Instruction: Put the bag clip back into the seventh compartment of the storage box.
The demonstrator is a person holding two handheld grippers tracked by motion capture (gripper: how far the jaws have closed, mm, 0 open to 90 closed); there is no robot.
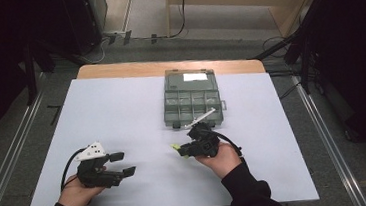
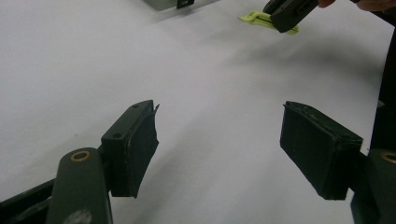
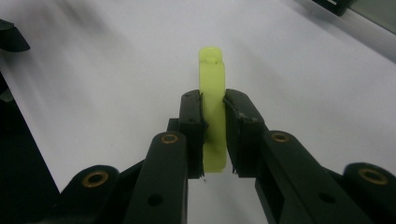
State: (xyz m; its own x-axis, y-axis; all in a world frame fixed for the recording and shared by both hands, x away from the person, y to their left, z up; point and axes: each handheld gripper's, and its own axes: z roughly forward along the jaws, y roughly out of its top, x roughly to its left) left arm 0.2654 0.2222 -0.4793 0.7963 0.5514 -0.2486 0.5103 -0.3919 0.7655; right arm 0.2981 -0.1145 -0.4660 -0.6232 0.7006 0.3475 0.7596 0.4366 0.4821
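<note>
Our right gripper (image 3: 214, 135) clamps the yellow-green plastic clip (image 3: 212, 84) mid-length; it looks light, stiff, slippery; left gripper (image 2: 219, 149) stands apart.

One yellow-green clip (image 3: 213, 107), one grey compartment box (image 1: 191, 102), two grippers.

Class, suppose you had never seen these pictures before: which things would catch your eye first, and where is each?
The bright yellow-green clip stands out most, pinched between the pads of the right gripper just above the white table. Behind it, toward the far edge, lies a grey compartment box. To the left, the left gripper is held with its jaws wide apart and nothing between them.
</note>
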